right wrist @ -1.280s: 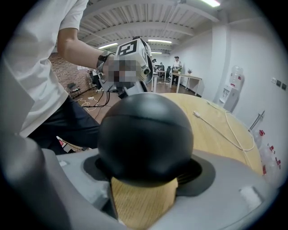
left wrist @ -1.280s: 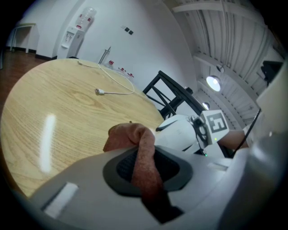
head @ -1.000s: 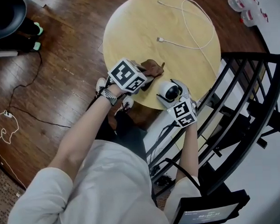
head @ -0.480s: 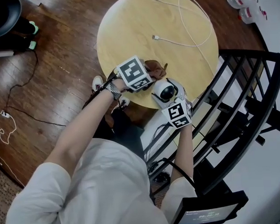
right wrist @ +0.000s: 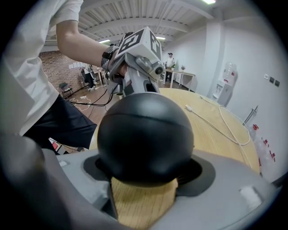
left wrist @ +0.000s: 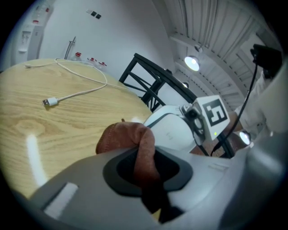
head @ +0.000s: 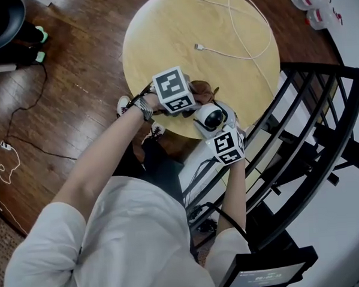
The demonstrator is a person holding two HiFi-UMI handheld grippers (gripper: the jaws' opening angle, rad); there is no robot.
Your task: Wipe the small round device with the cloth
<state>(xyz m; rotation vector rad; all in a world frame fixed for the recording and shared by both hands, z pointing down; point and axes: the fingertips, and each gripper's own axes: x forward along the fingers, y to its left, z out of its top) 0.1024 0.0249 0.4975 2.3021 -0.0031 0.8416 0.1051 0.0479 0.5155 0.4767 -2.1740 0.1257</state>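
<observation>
At the near edge of the round table, toward its right side, both grippers meet over the small round device. The person's left forearm reaches up and rightward from the lower left, a wristband at the wrist, and the marker cube on the left gripper faces upward. That gripper's jaws are pinched together on one brown cloth, which bunches out ahead of them just beside the device's white body; whether cloth and device touch cannot be told. The right forearm rises nearly straight from below, and the right gripper comes at the device from the table's edge. In the right gripper view its jaws are clamped on the device, one on each side beneath the black dome, with wood grain showing under it.

Counted: two grippers, one cloth, one device, one table, and one white cable looping across the far right part of the table, well apart from the device.
</observation>
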